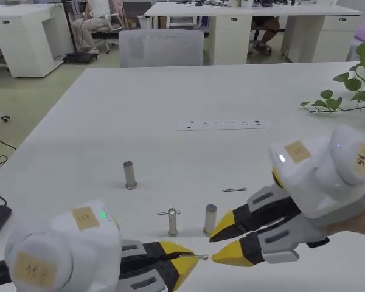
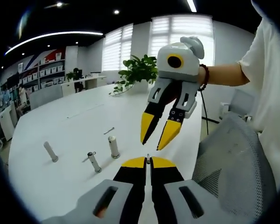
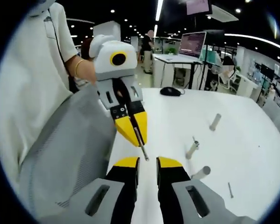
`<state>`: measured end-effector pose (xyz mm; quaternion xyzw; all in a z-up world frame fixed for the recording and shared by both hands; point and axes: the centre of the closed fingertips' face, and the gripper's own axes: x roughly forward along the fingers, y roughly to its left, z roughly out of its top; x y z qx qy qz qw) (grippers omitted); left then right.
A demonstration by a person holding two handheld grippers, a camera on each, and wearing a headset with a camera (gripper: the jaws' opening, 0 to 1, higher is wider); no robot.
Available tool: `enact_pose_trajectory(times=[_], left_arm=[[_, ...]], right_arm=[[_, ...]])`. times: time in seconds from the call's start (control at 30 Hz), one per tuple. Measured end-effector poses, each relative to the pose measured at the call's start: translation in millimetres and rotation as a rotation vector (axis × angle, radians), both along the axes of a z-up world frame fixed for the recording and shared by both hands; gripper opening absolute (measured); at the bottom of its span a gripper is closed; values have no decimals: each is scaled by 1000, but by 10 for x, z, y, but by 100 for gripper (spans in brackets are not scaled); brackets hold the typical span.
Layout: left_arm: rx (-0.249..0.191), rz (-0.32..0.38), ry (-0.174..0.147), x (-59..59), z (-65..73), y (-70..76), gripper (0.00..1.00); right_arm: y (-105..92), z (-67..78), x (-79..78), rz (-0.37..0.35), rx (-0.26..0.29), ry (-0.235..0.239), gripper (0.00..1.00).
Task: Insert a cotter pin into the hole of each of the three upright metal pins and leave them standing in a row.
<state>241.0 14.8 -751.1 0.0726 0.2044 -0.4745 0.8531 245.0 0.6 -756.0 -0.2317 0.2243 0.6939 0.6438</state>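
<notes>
left pin (image 1: 129, 175) behind | middle pin (image 1: 172, 224) beside right pin (image 1: 210, 219) | loose cotter pin (image 1: 234, 190) right | power strip (image 1: 225, 125) behind

We log: pins (image 1: 210, 220) dull grey metal; cotter pin (image 3: 141, 143) thin metal wire; table (image 1: 170, 103) smooth matt white; left gripper (image 1: 191, 260), right gripper (image 1: 219, 246) glossy white plastic, yellow tips matt.

The left claw (image 1: 193, 260) and the right claw (image 1: 218, 246) are both showing white shells with tan labels, black fingers and yellow tips. The metal pins (image 1: 129, 175) (image 1: 172, 222) (image 1: 210, 219) and the thin cotter pin (image 1: 201, 257) are gleaming silver-grey against the plain white worktop (image 1: 170, 103). The plant (image 1: 359, 85) is showing green leaves.
</notes>
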Motion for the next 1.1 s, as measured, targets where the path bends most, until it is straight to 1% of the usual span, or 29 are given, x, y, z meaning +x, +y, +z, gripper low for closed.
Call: enact_pose_trajectory(times=[0.03, 0.1, 0.23, 0.4, 0.6, 0.83, 1.1], left_arm=[[10, -18, -2, -26, -10, -9, 0], [10, -41, 4, -64, -18, -30, 0], [19, -75, 9, -123, -40, -54, 0], [15, -108, 15, -191, -58, -87, 0], [12, -145, 15, -268, -54, -130, 0], [12, -162, 19, -322, -64, -139, 0], [0, -186, 15, -369, -39, -163, 0]], right_arm=[[-9, -15, -27, 14, -4, 13, 16], [-26, -44, -91, 41, -8, 56, 16], [-34, -62, -165, 68, -1, 104, 16], [-43, -113, -245, 102, -7, 134, 15], [-45, -146, -293, 126, -9, 146, 15], [-13, -168, -396, 147, 2, 180, 13], [13, -176, -457, 169, 4, 186, 9]])
